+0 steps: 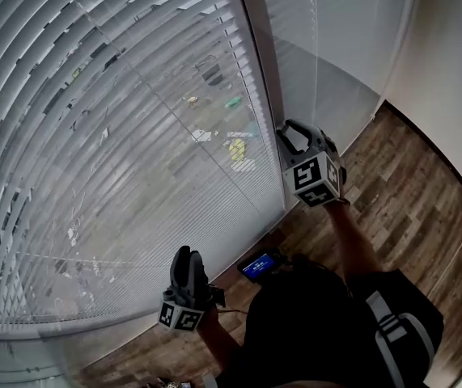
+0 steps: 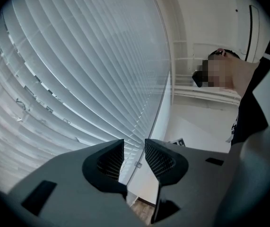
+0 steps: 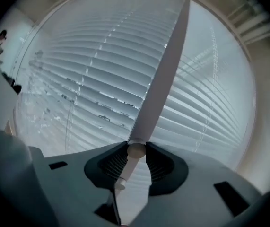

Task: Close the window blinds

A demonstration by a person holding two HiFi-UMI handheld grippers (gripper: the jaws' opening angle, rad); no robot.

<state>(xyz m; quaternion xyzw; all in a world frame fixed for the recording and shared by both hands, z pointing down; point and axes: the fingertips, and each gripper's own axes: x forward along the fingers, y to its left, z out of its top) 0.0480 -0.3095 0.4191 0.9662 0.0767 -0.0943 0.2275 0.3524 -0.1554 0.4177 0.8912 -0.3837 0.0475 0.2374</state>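
Blinds, white, horizontal slats: hang lowered over the window, directly ahead of both claws. Slats lie tilted part-way, and street shapes outside show through the gaps, so the closing is judged unfinished. Tilt wand, white rod: runs up and away from the right claw, its lower end clamped between the two ribbed pads, a short stub passing below them. Right claw: closed on the wand, raised just beside the frame post. Left claw: jaws apart, nothing between them; slats lie beyond its left jaw, wall beyond its right; held low, near the blinds' lower edge. Done: wand in grip. Left: probably a twist of the wand until the slats overlap and the outside view is shut off.
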